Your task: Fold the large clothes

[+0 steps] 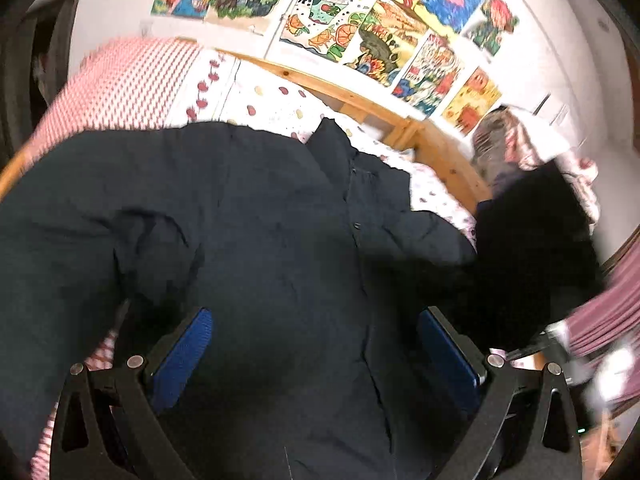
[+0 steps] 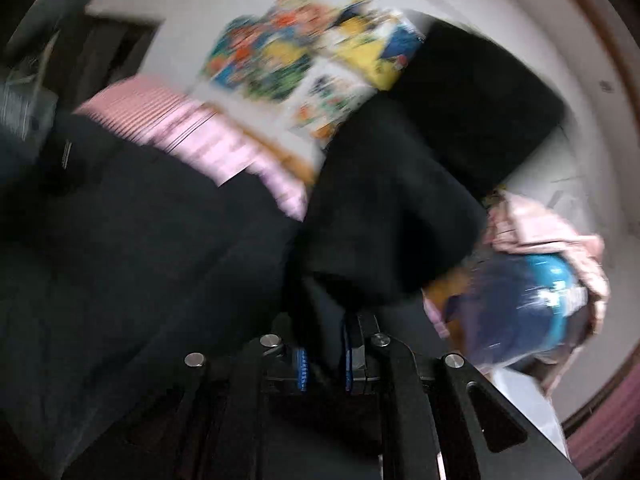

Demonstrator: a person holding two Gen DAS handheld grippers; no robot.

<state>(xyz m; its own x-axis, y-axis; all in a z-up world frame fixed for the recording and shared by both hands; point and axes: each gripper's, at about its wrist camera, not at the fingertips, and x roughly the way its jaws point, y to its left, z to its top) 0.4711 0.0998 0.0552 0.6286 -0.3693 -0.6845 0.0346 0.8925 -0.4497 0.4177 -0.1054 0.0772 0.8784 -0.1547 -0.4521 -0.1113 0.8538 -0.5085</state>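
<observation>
So there's a big dark navy padded jacket (image 1: 248, 216) spread across a bed with white bedding dotted in red and yellow (image 1: 280, 104), and it fills most of the left wrist view, with a line of snap buttons running down its front. The left gripper (image 1: 316, 356) hangs right over the jacket with its blue-padded fingers (image 1: 182, 356) spread wide, nothing between them, just dark fabric underneath. The right gripper (image 2: 324, 364) is a different story: its blue pads (image 2: 302, 368) are pulled in narrow and pinching a fold of the jacket, and the cloth rises from the jaws as a dark bunch in front of the camera. That view is pretty smeared, so details are hard to read. A pink and white striped pillow (image 1: 120, 84) sits at the head of the bed against a light wooden bed frame (image 1: 432, 148), and colourful children's drawings (image 1: 360, 32) are stuck on the white wall above. Off to the right there's a pile of pinkish clothes (image 2: 552, 236) and something shiny blue (image 2: 528, 308) that I can't make out.
</observation>
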